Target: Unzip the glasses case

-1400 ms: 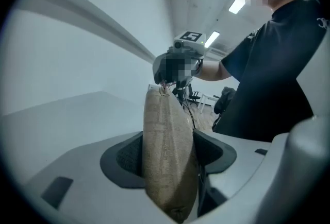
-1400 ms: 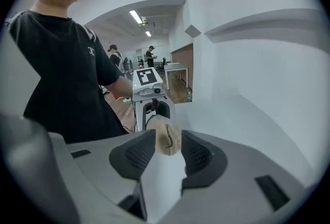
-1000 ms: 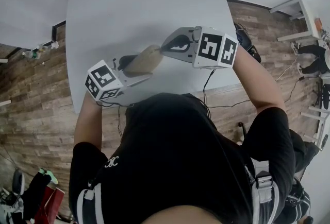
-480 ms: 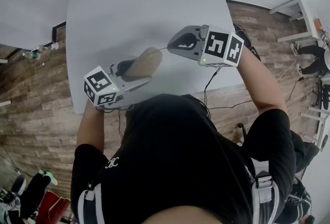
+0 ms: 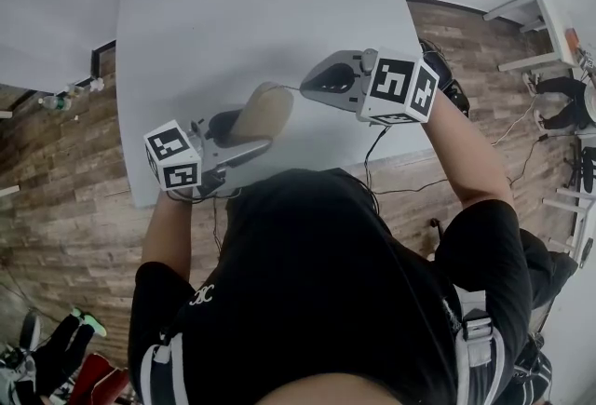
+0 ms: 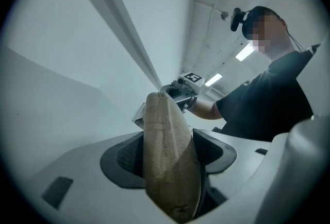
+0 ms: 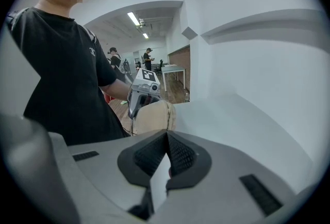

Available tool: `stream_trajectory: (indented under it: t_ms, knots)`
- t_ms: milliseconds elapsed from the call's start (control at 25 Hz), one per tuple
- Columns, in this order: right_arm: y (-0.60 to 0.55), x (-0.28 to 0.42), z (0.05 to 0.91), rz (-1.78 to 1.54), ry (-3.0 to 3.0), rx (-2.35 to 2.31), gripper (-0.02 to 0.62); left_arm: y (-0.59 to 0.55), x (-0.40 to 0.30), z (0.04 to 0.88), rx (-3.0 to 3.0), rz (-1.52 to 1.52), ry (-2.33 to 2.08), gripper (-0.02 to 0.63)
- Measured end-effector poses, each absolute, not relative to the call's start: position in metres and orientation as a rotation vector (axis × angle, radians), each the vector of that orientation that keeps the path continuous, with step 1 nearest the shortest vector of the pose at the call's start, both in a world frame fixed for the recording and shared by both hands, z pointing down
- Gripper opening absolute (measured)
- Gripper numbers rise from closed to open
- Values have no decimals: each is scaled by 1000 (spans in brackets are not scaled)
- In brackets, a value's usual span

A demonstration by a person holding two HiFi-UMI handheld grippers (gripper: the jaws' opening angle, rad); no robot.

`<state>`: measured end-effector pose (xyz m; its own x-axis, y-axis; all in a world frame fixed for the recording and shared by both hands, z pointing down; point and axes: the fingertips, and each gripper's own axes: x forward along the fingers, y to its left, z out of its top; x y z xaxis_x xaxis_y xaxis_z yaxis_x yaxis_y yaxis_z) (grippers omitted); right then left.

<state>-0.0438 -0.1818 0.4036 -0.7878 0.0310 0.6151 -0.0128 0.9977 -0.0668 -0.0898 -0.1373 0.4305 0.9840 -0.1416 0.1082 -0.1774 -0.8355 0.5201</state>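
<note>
Left gripper [image 6: 170,148] clamps the tan glasses case [image 6: 166,130]; only the right gripper view shows right gripper [image 7: 166,138] jaws pressed together

A plain pale-grey desk [image 5: 261,12] fills the upper middle of the head view. It stands on a wood-plank floor [image 5: 65,170] that shows at the frame's left and right.
</note>
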Motion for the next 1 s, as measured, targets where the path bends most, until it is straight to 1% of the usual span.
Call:
stream_trajectory:
  t_ms: [240, 400, 560, 800, 1000]
  knots:
    - [-180, -47, 395, 171, -2533, -11, 12, -137, -87, 414, 2408, -190, -140, 283]
    - [-178, -35, 396, 174, -2496, -15, 12, -140, -90, 408, 2305, -340, -115, 284]
    - [-167, -28, 408, 215, -2478, -14, 12, -144, -94, 409, 2253, -390, -135, 282]
    - [-153, -41, 421, 305, -2525, -47, 12, -164, -107, 403, 2122, -583, -155, 282]
    - [-153, -51, 421, 314, -2550, -30, 12, -179, -111, 404, 2066, -631, -188, 282]
